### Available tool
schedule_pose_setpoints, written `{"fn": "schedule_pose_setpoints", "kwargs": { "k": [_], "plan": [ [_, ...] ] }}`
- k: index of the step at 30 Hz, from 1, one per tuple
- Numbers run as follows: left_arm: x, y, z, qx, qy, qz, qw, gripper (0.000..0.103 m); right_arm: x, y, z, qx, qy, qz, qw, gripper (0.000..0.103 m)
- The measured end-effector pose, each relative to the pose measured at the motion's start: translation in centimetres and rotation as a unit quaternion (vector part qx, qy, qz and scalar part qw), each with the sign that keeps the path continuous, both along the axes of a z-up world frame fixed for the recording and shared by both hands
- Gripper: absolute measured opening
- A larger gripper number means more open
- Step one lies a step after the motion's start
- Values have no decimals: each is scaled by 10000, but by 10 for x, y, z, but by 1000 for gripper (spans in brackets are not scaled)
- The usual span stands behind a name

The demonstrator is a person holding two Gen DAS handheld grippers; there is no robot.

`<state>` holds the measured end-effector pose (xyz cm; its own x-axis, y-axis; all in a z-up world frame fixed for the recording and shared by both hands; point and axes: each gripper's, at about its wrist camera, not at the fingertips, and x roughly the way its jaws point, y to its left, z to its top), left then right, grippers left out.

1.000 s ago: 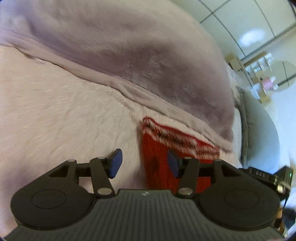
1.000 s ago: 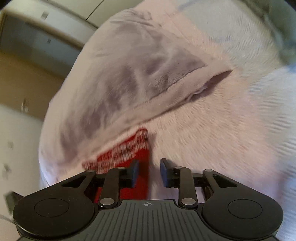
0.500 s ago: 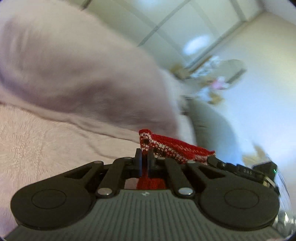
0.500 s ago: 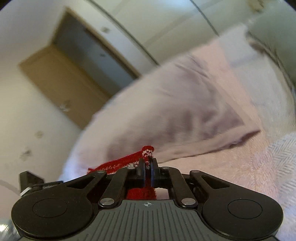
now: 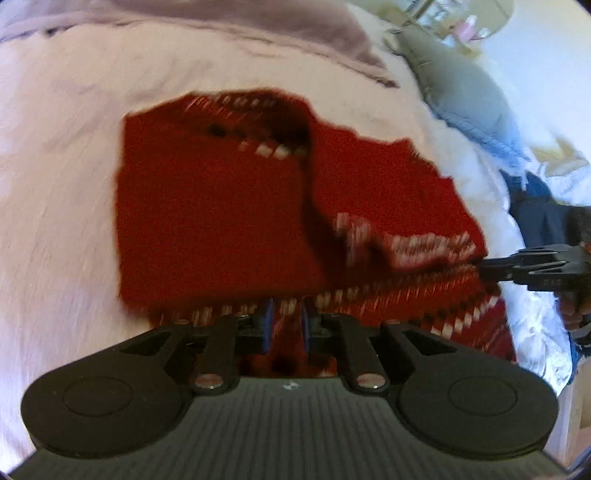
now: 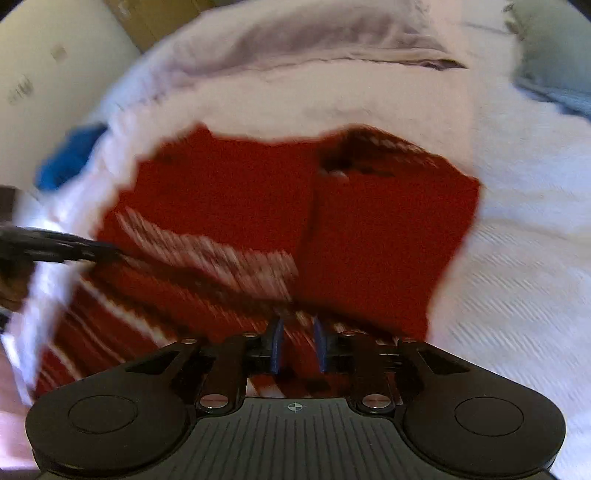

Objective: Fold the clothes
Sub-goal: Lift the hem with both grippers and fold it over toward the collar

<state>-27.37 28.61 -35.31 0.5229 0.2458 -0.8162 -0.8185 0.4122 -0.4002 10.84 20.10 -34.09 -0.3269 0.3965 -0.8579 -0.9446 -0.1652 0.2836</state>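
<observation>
A red knitted sweater (image 5: 210,206) with white-patterned bands lies on the pink bedspread (image 5: 55,184), its patterned hem folded over toward me. My left gripper (image 5: 287,325) hovers just over the near striped edge. Its jaws are opening, with striped fabric showing in the narrow gap and the pads not pressing on it. My right gripper (image 6: 298,345) is at the other near corner (image 6: 369,251). Its jaws are opening too, with red and white knit in the gap. Each gripper shows side-on in the other's view: the right gripper (image 5: 484,267) and the left gripper (image 6: 110,253).
A mauve fleece blanket (image 5: 221,18) lies across the far side of the bed. A grey-green pillow (image 5: 454,85) and dark blue clothing (image 5: 535,210) sit to the right. A blue item (image 6: 70,155) lies at the left edge. White textured bedding (image 6: 517,258) stretches out on the right.
Both grippers shut on the sweater's patterned hem by the blanket, lifted it and carried it toward me over the body. Their jaws have now parted a little.
</observation>
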Motion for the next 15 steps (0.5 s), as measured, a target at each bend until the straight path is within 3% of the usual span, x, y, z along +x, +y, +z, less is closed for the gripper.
{"fn": "schedule_pose_setpoints", "kwargs": {
  "k": [2,4,7,10,15],
  "plan": [
    [3,-1,11,204,-98,168,9996,11,0,0,12,285,206,-232,9991,23],
    [20,4,26,707,-112,111,9974,11,-2,4,25,629,397,-472,9961,23],
    [49,17,41,1328,-197,-82,9909,14,-14,24,37,1173,255,-726,9901,23],
    [77,25,31,1656,-181,-431,9851,16,-35,40,29,1421,114,-792,9866,24],
    [81,7,-20,1460,325,-641,9867,16,-61,33,-25,1008,-298,-781,9914,23]
  ]
}}
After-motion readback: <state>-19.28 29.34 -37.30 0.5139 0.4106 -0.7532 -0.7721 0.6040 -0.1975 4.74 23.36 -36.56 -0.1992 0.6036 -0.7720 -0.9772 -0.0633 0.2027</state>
